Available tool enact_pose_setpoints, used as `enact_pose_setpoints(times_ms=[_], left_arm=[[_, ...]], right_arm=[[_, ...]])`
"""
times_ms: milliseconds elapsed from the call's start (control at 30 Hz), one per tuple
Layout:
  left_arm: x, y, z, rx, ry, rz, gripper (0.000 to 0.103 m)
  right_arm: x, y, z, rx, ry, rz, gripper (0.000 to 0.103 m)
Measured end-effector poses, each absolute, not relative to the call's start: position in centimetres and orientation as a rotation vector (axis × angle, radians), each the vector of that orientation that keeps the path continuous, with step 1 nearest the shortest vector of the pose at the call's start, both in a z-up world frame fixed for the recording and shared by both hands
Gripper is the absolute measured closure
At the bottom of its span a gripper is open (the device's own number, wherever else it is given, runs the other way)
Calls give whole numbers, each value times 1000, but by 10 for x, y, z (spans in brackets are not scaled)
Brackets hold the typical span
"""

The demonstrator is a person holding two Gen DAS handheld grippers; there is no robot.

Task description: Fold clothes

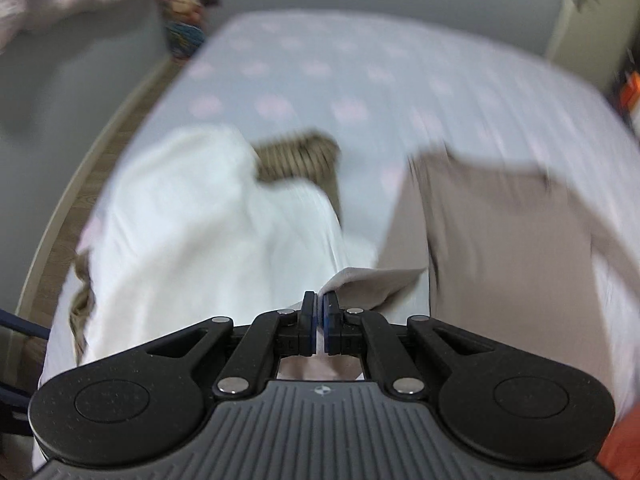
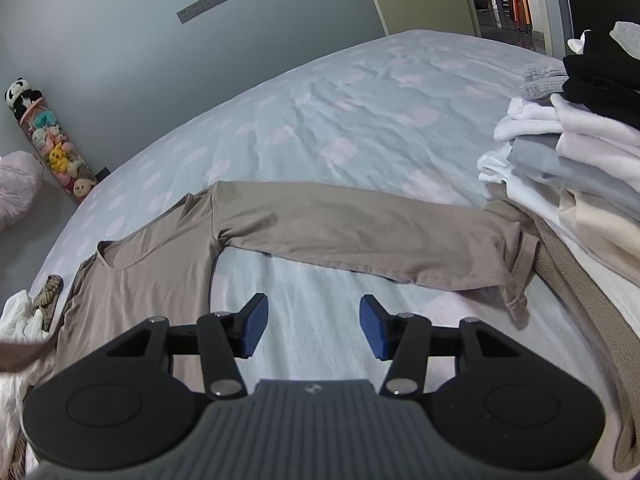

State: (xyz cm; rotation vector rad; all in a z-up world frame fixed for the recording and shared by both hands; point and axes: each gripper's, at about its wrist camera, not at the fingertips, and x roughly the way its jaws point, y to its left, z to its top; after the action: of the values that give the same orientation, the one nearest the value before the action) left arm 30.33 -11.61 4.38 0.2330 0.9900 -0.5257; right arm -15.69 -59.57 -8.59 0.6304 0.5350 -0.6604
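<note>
The left claw (image 1: pixel 320 312) is pinching an edge of the taupe long-sleeved shirt (image 2: pixel 160 272), which lies spread on the bed (image 2: pixel 360 120). The right claw (image 2: pixel 313 328) hangs spread and empty. Likely next: fold the sleeve (image 2: pixel 360 232), stretching toward three o'clock, inward.

taupe long-sleeved shirt (image 2: pixel 160 276) flat on bed, sleeve outstretched toward folded clothes pile (image 2: pixel 580 160)

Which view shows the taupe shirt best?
The right wrist view: the taupe shirt lies sharp on the bed, neckline and one long sleeve visible. The left wrist view shows it blurred, a corner pinched in the left gripper.
</note>
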Motion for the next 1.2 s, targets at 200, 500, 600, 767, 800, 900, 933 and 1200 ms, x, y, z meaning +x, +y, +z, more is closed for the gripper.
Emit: enact_pose_setpoints(times_ms=[200, 500, 600, 767, 800, 900, 933, 1200], left_arm=[[367, -102, 82, 118, 927, -435, 103], [406, -56, 73, 22, 957, -290, 103], [414, -41, 45, 37, 1001, -235, 103], [429, -14, -12, 23, 1077, -155, 103], [429, -11, -18, 21, 1070, -163, 103], [427, -4, -29, 8, 1038, -195, 102], [427, -2, -30, -5, 1032, -200, 101], [411, 23, -15, -13, 959, -160, 78]], right_arm=[[-153, -596, -87, 623, 560, -673, 49], [-145, -596, -90, 606, 606, -684, 49], [-141, -597, -91, 601, 622, -685, 49], [-141, -596, -91, 592, 630, -688, 49], [-140, -595, -91, 593, 629, -687, 49], [-139, -595, -91, 592, 633, -689, 49], [-138, -595, -91, 590, 637, -690, 49], [-135, -592, -90, 568, 650, -693, 49]])
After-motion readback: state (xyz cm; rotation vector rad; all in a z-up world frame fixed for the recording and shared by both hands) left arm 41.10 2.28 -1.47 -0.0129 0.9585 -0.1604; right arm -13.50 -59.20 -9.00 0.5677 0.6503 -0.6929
